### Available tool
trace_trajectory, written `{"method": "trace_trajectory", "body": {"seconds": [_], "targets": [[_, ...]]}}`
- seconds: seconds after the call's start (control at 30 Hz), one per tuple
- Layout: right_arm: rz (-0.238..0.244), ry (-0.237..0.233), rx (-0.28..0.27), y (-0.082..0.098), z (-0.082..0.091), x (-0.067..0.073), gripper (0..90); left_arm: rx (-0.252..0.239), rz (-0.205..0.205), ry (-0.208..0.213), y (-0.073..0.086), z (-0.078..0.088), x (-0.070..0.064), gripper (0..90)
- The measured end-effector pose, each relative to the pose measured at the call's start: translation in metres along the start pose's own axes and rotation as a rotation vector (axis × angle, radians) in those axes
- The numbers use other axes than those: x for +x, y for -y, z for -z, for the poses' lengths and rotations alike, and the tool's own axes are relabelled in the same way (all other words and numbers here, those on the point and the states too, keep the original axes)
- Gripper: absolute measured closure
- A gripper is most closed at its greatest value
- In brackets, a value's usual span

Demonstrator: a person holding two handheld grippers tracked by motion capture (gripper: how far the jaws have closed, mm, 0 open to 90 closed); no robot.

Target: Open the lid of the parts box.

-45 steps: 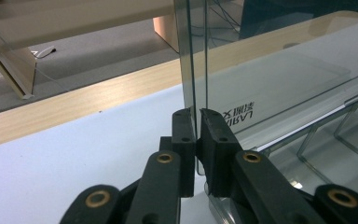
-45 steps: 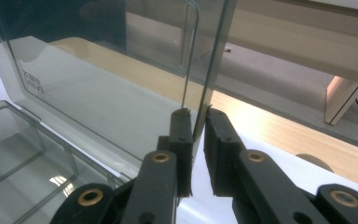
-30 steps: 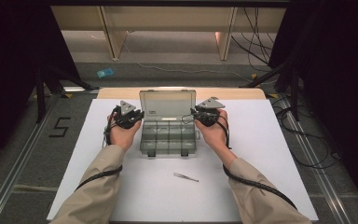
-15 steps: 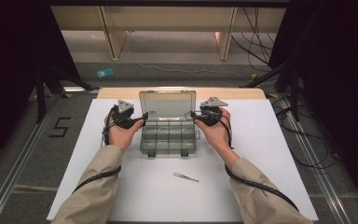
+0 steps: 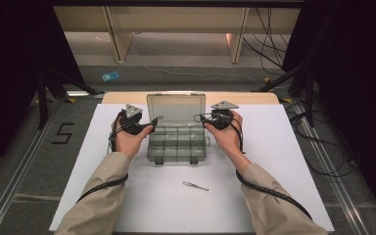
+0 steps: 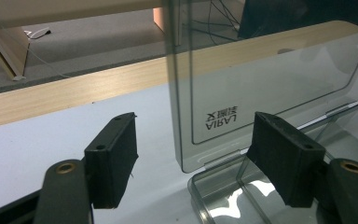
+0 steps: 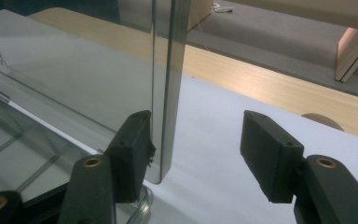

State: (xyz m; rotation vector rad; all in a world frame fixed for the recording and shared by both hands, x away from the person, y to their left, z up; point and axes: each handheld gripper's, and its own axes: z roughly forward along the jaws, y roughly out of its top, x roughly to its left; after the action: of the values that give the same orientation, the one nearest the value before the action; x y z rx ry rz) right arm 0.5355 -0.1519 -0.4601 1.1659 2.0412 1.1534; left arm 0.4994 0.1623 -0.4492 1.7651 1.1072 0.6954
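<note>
The clear organizer box [image 5: 177,142] sits at table centre, lid [image 5: 176,108] upright (compartments look bare). My left gripper [image 5: 152,122] at 9 o'clock and right gripper [image 5: 199,117] at 3 o'clock straddle the lid's edges, jaws just spread, pinching nothing. Tweezers [image 5: 195,185] lie toward 6 o'clock.

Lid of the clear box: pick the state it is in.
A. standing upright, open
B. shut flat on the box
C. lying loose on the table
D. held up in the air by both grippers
A: the lid stands upright from the back edge of the box, and the left gripper and right gripper have their jaws apart around its side edges, having just been opening.
</note>
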Motion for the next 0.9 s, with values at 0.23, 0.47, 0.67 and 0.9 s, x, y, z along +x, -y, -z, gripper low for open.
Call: {"method": "trace_trajectory", "body": {"seconds": [0.23, 0.47, 0.67, 0.9], "targets": [[0.012, 0.018, -0.004, 0.000, -0.005, -0.005, 42.8, -0.006, -0.004, 0.010, 0.001, -0.001, 0.002, 30.6], [-0.021, 0.024, 0.003, -0.003, 0.000, -0.006, 41.1, -0.001, 0.001, 0.017, 0.000, 0.001, 0.001, 28.8], [-0.008, -0.030, -0.013, -0.005, 0.009, -0.008, 33.3, 0.011, 0.044, 0.043, -0.001, 0.009, -0.002, 24.0], [0.053, -0.160, 0.015, -0.001, 0.036, -0.007, 24.1, 0.004, 0.035, 0.071, -0.001, 0.031, -0.002, 15.2]]}}
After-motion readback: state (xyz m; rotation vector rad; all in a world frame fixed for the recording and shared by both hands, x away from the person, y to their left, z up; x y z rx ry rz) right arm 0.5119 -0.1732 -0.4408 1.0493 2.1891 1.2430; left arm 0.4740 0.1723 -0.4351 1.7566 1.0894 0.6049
